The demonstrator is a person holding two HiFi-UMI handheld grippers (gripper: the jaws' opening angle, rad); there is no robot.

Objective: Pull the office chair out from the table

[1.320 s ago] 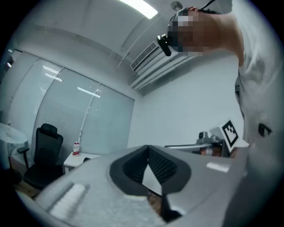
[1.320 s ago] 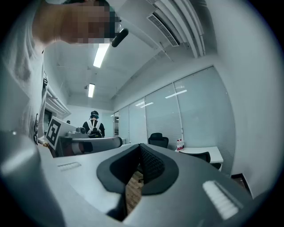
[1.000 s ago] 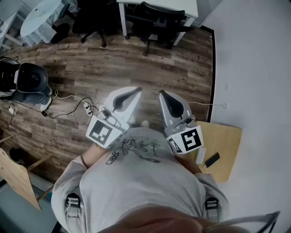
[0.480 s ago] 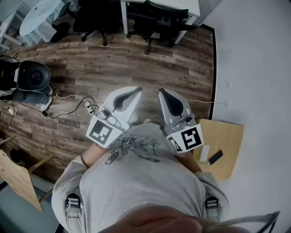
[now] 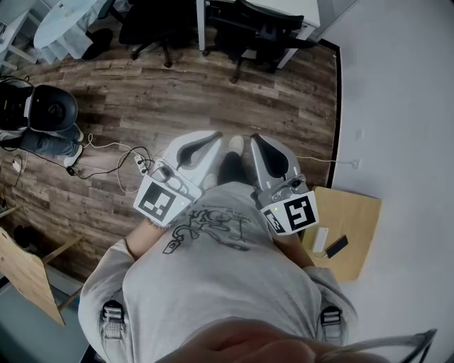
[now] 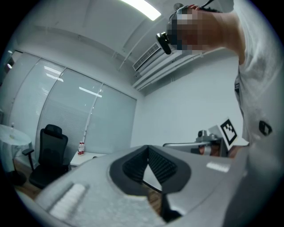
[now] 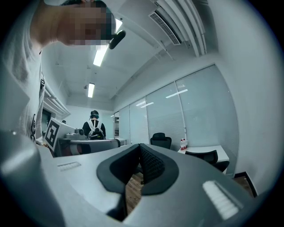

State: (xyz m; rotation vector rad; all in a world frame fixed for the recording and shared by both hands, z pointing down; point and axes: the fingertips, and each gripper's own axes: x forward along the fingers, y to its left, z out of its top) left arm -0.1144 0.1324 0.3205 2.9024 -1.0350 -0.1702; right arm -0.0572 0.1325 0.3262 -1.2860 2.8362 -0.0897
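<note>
Head view, left to right. At the far left on the wood floor, a black round thing, then a white cable trailing toward the middle.

Next, the left gripper, held out level before the chest. Closed right up, gripping nothing. Same in the left gripper view, with ribbed pads pressed together and only floor beyond.

Between the two tools now, a pale shoe above a dark trouser leg. Both absent a second ago, so probably a step forward under way.

Then the right gripper, likewise fully closed and empty. Borne out in the right gripper view by pads meeting with nothing caught. Further right, a low wooden stand beside the white wall.

Up at the top edge, well apart from both tools, the office chair. Black, drawn in at the white table, with a second black chair to its left. Compared with a second ago, shifted slightly higher and rightward in frame, partly cropped.

For the task, approach only, with no contact yet. Still ahead, by this reading:
- closing the gap
- opening at least one set of jaws
- taking hold of the backrest or an armrest
- drawing the seat back from the table
</note>
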